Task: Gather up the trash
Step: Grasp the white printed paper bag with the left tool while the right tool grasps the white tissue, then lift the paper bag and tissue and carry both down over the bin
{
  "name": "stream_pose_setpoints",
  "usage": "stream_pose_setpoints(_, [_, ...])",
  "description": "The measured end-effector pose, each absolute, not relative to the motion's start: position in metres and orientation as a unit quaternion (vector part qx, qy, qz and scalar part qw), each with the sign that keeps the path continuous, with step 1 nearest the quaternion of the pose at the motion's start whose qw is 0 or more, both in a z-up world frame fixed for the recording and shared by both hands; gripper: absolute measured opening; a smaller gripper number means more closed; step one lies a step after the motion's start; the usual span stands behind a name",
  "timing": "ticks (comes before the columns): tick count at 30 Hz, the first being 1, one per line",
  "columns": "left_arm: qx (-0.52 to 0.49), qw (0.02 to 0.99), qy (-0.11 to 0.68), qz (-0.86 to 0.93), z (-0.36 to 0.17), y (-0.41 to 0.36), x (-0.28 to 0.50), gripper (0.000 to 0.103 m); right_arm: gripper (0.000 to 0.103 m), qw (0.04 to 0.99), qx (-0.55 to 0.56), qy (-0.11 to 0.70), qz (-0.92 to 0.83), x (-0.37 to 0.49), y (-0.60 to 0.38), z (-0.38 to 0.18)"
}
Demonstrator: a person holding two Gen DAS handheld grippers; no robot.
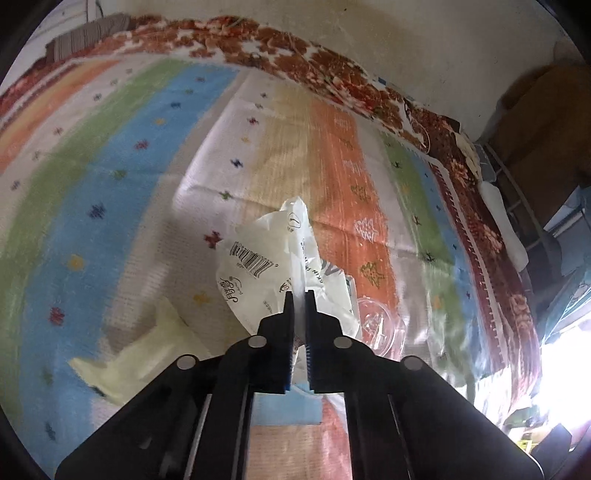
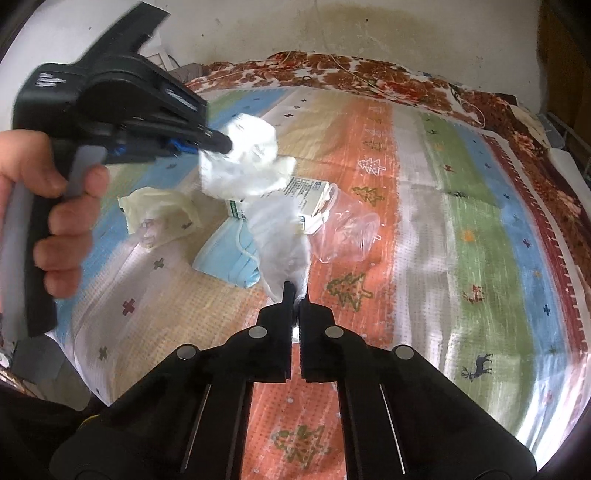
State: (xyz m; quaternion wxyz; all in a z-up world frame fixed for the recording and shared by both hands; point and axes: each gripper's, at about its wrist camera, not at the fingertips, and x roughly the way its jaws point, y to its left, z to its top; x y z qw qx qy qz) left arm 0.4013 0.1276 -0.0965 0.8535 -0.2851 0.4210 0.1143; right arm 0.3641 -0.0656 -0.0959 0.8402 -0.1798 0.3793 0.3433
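Note:
In the left wrist view my left gripper (image 1: 299,295) is shut on a crumpled white wrapper (image 1: 258,258) with a barcode, lifted off the striped blanket (image 1: 110,192). The right wrist view shows the same left gripper (image 2: 221,142) at upper left, held by a hand (image 2: 62,221), with the wrapper (image 2: 251,155) hanging from it. My right gripper (image 2: 295,293) is shut on the lower end of a thin white crumpled sheet (image 2: 284,247). A pale yellow glove (image 2: 159,210), a blue face mask (image 2: 225,258), a small carton (image 2: 306,195) and a clear plastic cup (image 2: 347,232) lie on the blanket.
The trash lies on a bed covered by a colourful striped blanket (image 2: 461,240) over a red floral cover (image 2: 369,74). A stained wall (image 2: 332,33) runs behind. The bed's right edge (image 1: 509,240) meets dark furniture. The glove (image 1: 136,354) and the cup (image 1: 380,325) flank my left gripper.

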Motion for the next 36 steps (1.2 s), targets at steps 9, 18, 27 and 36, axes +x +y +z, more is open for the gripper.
stream_pose_setpoints(9, [-0.253,0.872,0.398,0.129,-0.063,0.135,0.374,0.002,0.001,0.854,-0.135,0.372,0.339,0.360,-0.080,-0.063])
stream_pose_setpoints(18, [-0.247,0.873,0.400,0.130,-0.055,0.133,0.350,0.002,0.000,0.859,-0.118,0.359,0.345,0.346,-0.086,-0.044])
stream_pose_setpoints(27, [-0.243,0.877,0.398,0.115,-0.041,0.124,0.330,0.002,0.000,0.862,-0.106,0.355,0.346,0.333,-0.091,-0.032])
stream_pose_setpoints(36, [-0.237,0.885,0.390,0.088,-0.025,0.111,0.305,0.002,0.000,0.865,-0.095,0.350,0.347,0.317,-0.100,-0.018])
